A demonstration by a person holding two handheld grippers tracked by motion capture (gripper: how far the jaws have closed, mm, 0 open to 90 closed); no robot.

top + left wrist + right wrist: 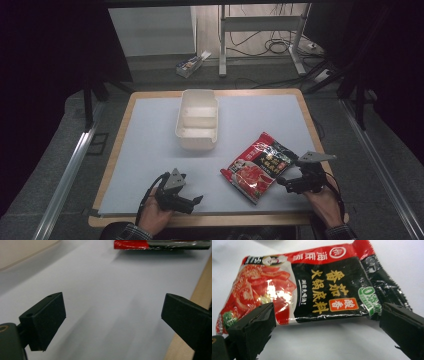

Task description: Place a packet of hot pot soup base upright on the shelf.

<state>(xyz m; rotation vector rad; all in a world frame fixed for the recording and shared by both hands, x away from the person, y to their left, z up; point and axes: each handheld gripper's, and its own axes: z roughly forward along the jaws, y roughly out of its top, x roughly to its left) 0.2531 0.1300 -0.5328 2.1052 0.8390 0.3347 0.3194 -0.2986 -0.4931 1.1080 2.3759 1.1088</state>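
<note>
Left hand-held gripper [192, 200] is idling at about 7 o'clock on the counter [150, 150], jaws spread, pinching nothing. White divided box [197, 120] is sitting near 12 o'clock. Sauce packet [260, 166] is lying flat at 4 o'clock. Right hand-held gripper [281, 183] is facing it just short of its near edge, jaws spread. Judging: packet light, soft, glossy, likely slippery; a crimped end seam looks best to pinch. Open room is lying between packet and box.
</note>
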